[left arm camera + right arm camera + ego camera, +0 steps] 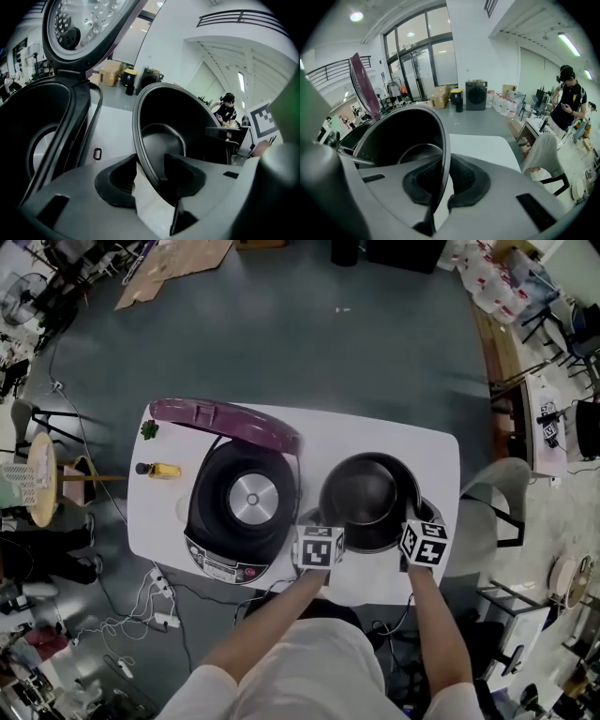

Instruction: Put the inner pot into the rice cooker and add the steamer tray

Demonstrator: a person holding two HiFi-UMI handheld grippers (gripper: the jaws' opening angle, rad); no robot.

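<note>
The black inner pot [366, 498] hangs tilted over the right half of the white table [394, 442], held between my two grippers. My left gripper [319, 547] is shut on its near-left rim; in the left gripper view the left gripper [149, 176] has the rim running between its pads and the pot [173, 122] fills the middle. My right gripper [422, 542] is shut on the near-right rim, and in the right gripper view that gripper [440, 187] pinches the thin edge of the pot [403, 136]. The rice cooker [239, 512] stands to the left, empty, with its purple lid [225, 423] up.
A small yellow bottle [161, 470] and a green bit [148, 429] lie at the table's left end. A dark edge [428, 512] shows behind the pot's right side. A grey chair [497, 493] stands right of the table, and cables [150, 601] lie on the floor to the left.
</note>
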